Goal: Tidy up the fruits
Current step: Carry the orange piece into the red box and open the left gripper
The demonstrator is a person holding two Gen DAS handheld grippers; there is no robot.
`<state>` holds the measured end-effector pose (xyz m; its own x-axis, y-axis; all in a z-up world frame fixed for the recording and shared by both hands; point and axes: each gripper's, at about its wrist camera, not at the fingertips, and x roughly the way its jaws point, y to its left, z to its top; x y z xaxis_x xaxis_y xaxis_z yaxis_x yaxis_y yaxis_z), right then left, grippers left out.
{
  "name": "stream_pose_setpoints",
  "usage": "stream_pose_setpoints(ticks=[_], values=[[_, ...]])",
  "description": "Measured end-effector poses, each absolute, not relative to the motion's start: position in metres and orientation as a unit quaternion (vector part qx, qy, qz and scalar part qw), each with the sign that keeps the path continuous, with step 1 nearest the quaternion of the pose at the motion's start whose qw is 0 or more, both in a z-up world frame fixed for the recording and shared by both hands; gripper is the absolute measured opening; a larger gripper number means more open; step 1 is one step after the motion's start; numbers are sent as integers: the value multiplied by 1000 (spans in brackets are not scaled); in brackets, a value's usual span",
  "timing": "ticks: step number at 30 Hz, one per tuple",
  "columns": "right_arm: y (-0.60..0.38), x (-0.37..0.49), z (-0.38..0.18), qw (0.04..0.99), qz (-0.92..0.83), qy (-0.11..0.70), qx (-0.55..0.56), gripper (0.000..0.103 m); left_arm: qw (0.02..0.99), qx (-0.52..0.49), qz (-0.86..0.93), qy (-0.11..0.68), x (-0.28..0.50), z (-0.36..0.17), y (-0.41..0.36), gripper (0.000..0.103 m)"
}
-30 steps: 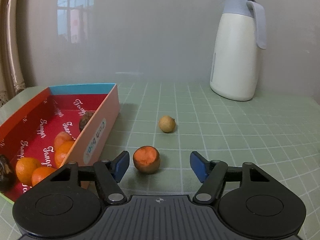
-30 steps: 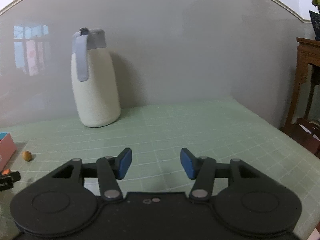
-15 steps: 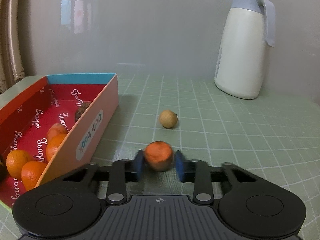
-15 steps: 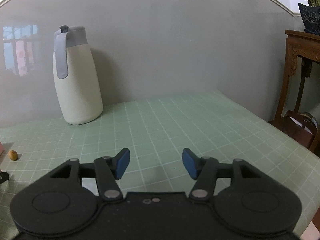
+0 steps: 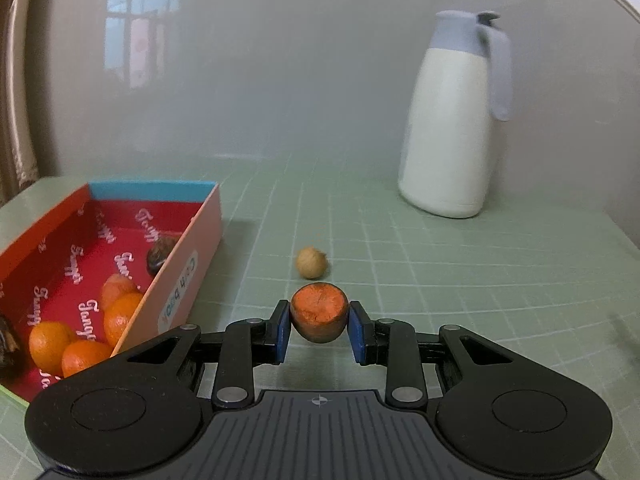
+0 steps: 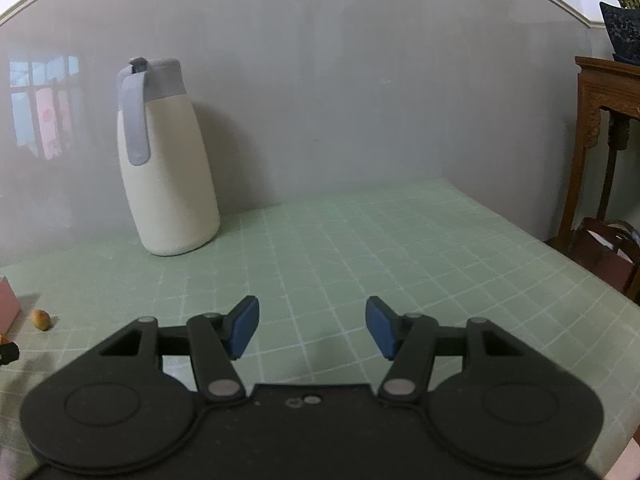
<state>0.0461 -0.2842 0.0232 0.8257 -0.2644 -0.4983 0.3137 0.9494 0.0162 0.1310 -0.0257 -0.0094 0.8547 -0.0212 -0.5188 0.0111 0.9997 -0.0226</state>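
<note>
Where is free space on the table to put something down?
Bare mat lies between the white jug and the table's right edge, ahead of the empty right gripper. Crowded: the near end of the red box, filled with oranges.

A: What does the left gripper (image 5: 319, 334) look like?

B: Black plastic, with 2 blue pads (image 5: 283, 334) at the tips. It has 2 big round discs, silver screws, and a ribbed middle part with a tiny cross mark.

A: And the right gripper (image 6: 312, 326)?

B: Same black shape (2 blue pads too), with 2 little silver dots in the middle.
</note>
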Motion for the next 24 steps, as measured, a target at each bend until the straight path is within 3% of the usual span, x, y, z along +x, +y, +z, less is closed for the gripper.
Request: stream_pose_setpoints(ticks=[10,24], values=[[-259,50,25,956,-132,257,47,61,975,3,-7,224,101,21,-7,30],[-224,66,20,958,-98,266,53,61,974,-7,53,218,93,26,57,31]])
